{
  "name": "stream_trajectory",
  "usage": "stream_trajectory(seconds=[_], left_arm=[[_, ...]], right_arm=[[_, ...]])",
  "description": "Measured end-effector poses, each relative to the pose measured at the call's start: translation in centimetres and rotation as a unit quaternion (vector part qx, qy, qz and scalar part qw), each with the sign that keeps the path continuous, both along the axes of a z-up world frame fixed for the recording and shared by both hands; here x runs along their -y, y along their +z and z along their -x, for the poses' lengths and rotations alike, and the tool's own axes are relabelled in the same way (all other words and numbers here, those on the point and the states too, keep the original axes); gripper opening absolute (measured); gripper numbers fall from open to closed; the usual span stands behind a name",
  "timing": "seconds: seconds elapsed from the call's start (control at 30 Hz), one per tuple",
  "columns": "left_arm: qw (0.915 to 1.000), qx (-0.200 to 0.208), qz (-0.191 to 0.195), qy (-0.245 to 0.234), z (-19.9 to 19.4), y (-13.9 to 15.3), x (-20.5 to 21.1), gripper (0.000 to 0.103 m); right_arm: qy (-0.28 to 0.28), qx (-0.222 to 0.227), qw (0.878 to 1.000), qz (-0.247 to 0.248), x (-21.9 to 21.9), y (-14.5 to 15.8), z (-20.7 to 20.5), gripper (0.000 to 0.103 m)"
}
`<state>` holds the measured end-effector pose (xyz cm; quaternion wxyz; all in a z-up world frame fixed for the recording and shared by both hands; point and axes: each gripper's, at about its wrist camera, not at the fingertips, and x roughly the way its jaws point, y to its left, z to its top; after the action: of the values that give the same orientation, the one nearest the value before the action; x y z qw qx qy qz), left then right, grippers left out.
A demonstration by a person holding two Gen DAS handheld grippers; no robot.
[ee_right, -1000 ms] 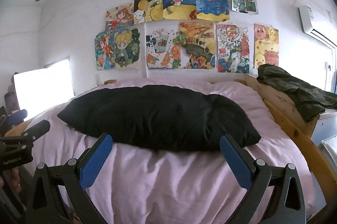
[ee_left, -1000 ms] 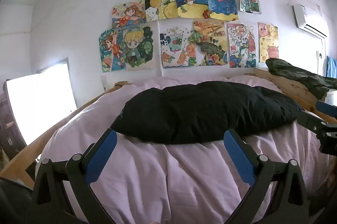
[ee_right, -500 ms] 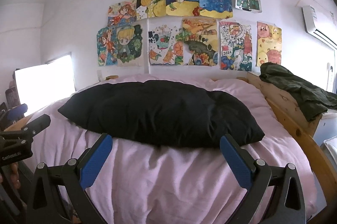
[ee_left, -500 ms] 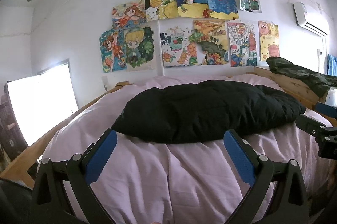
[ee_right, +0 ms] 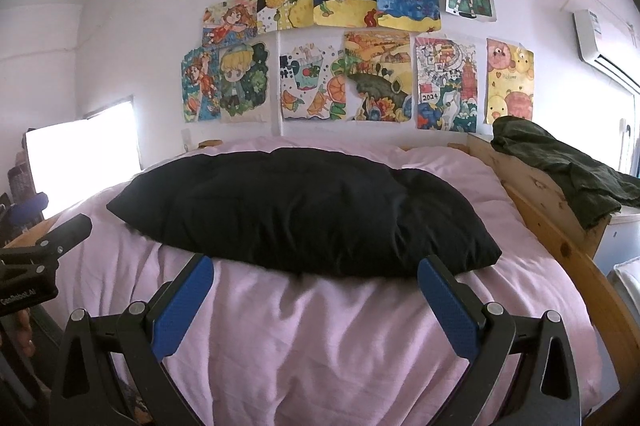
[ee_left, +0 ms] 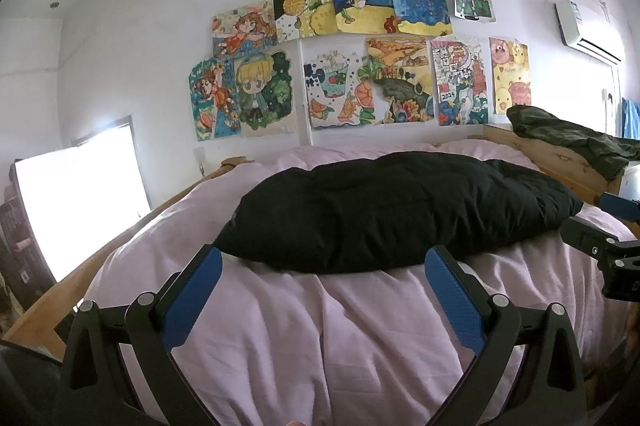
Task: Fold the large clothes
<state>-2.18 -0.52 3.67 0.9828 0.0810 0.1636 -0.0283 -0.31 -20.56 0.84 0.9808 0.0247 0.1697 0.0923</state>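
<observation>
A large black padded garment (ee_left: 392,210) lies spread across the pink bed cover (ee_left: 320,338); it also shows in the right wrist view (ee_right: 304,210). My left gripper (ee_left: 324,266) is open and empty, held above the cover just short of the garment's near edge. My right gripper (ee_right: 316,272) is open and empty, also just short of the near edge. The right gripper shows at the right edge of the left wrist view (ee_left: 608,238). The left gripper shows at the left edge of the right wrist view (ee_right: 40,258).
The bed has a wooden frame (ee_right: 560,226). A dark green garment (ee_right: 568,170) hangs over the frame's far right end. Drawings (ee_right: 344,42) cover the white wall behind. A bright window (ee_left: 76,206) is at the left and an air conditioner (ee_left: 588,30) at the upper right.
Both views have tilted down a little and moved slightly closer to the bed. Both grippers stay open and the garment has not moved.
</observation>
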Motion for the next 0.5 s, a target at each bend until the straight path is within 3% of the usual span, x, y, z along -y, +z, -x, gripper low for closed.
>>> stream_trajectory(seconds=[0.5], left_arm=[[1.0, 0.001, -0.001, -0.001, -0.09, -0.01, -0.45, 0.1]], right_arm=[[0.0, 0.0, 1.0, -0.001, 0.13, -0.03, -0.02, 0.103]])
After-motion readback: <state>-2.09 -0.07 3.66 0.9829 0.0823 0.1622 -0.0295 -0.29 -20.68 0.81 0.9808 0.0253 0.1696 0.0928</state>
